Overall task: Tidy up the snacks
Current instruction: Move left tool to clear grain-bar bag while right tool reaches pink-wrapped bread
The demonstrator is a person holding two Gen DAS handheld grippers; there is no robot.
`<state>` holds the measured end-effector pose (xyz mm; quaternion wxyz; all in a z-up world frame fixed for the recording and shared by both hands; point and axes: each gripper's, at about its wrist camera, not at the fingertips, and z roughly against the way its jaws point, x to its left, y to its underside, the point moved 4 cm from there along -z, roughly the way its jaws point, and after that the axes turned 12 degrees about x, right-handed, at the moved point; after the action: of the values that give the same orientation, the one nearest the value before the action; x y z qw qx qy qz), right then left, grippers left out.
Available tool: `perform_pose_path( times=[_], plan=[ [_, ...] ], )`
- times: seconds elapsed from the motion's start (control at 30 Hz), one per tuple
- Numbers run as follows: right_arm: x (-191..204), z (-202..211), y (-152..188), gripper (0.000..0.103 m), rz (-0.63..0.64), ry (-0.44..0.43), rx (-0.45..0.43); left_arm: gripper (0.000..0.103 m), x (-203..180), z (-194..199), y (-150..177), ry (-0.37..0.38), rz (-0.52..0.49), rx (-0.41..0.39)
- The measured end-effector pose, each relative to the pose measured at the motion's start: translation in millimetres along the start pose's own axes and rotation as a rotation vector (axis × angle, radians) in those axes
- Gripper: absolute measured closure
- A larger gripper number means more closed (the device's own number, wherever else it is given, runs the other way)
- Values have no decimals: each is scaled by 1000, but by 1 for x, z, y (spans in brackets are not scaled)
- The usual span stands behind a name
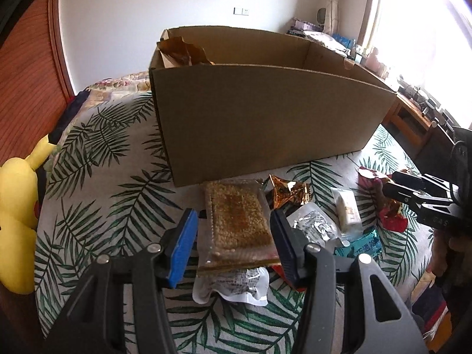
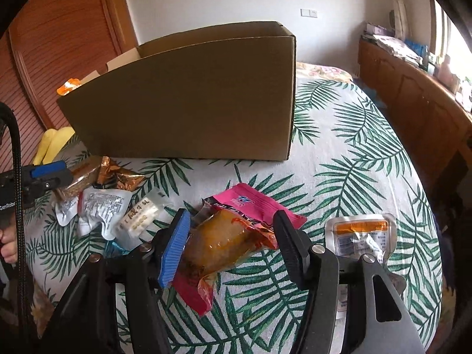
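Note:
My left gripper [image 1: 233, 244] straddles a clear-wrapped brown crispy bar [image 1: 239, 218] that lies on a silver pouch [image 1: 236, 286]. A thin gap shows at the blue pad, so the jaws are open. My right gripper [image 2: 233, 244] is open around an orange-yellow packet [image 2: 224, 242] resting on a pink packet [image 2: 253, 203]; the dark pad stands clear of it. The open cardboard box [image 1: 265, 112] [image 2: 183, 103] stands just behind the pile, with a gold bag [image 1: 183, 50] inside. Each gripper shows in the other's view: the right [image 1: 391, 183], the left [image 2: 63, 175].
Loose snacks lie on the leaf-print bedspread [image 2: 354, 153]: a gold wrapper [image 1: 289, 191], a white candy pack [image 2: 141, 216], silver pouches [image 2: 100, 206], a teal packet [image 1: 360, 243], a silver-orange pouch [image 2: 360, 233]. A yellow plush [image 1: 17, 194] sits left; a wooden desk [image 2: 413, 103] runs along the right.

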<state>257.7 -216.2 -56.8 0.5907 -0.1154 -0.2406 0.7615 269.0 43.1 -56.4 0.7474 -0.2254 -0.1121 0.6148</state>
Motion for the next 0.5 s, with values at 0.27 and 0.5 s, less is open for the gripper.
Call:
perform_pose_path(
  times=[0.27,0.5],
  plan=[
    [1,6,4,39,-6,-7,-1,51,-6,-13,-9,35,-9,54],
    [3,16,9,39,7,-16,-7,51,-10,-14,-14,51,-8,69]
  ],
)
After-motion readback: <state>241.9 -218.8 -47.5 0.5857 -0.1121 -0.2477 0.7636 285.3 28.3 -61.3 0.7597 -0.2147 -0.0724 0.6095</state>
